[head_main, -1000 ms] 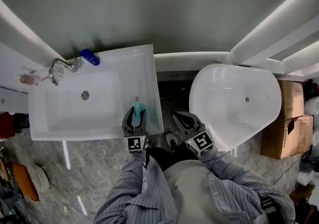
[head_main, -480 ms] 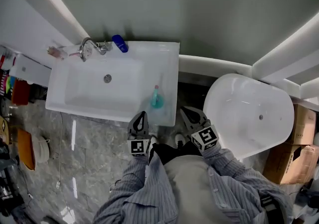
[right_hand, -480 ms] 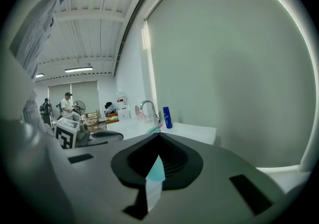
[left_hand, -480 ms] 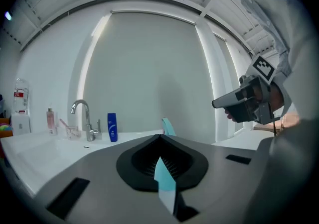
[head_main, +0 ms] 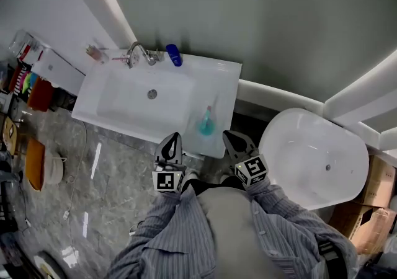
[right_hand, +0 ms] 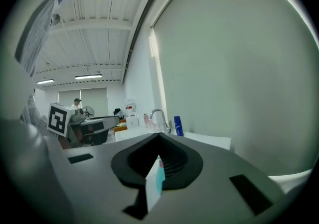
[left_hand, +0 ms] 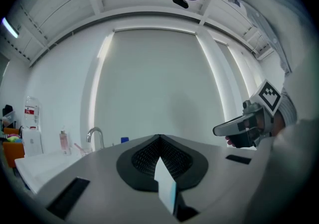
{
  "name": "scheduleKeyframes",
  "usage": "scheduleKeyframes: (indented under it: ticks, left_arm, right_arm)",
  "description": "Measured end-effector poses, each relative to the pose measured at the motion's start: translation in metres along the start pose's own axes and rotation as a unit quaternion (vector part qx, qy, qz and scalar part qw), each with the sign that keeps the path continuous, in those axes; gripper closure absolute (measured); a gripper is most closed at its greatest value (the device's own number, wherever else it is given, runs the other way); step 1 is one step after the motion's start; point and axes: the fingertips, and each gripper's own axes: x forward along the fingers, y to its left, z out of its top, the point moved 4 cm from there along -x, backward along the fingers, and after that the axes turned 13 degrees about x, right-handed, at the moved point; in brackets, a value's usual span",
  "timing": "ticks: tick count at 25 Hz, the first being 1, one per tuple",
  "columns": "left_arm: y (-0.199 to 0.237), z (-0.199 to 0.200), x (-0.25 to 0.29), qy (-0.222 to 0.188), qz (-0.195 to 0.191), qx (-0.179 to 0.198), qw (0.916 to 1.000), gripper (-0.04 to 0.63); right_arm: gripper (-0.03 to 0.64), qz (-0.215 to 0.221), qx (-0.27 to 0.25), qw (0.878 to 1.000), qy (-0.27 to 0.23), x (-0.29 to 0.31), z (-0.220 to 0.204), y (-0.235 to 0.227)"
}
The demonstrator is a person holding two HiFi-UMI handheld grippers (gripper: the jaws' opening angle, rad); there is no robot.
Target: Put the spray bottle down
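Ahead of my left gripper (head_main: 173,141) the sink (head_main: 111,105) basin lies open, with only a faucet (head_main: 138,54) and a blue bottle (head_main: 174,54) at its far rim. The spray bottle (head_main: 206,124) stands on the ledge just ahead, between both grippers. To the right of my right gripper (head_main: 231,139) the bathtub (head_main: 310,150) blocks the way.

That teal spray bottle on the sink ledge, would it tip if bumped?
Probably tippy: the spray bottle stands upright with its spray head on top. It sits near the front edge of the sink ledge, so a knock might send it off.
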Motion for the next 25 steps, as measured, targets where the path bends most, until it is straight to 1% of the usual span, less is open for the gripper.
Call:
scheduleKeyframes:
  ticks: [4, 8, 12, 25]
  left_arm:
    - [0.005, 0.002, -0.003, 0.002, -0.002, -0.018, 0.9998, 0.594]
    - [0.007, 0.008, -0.002, -0.003, -0.018, -0.019, 0.9997, 0.594]
    - [0.009, 0.012, -0.004, -0.016, -0.025, -0.028, 0.9992, 0.594]
    - [0.019, 0.007, -0.012, -0.016, -0.033, -0.034, 0.9987, 0.594]
  right_arm:
    - [0.601, -0.007, 0.005, 1.0, -0.016, 0.002, 0.007, 0.006]
    - [0.601, -0.012, 0.001, 0.999, -0.029, 0.009, 0.015, 0.015]
    - [0.601, -0.016, -0.003, 0.999, -0.03, 0.011, 0.017, 0.024]
    - [0.601, -0.031, -0.008, 0.999, -0.035, 0.008, 0.014, 0.04]
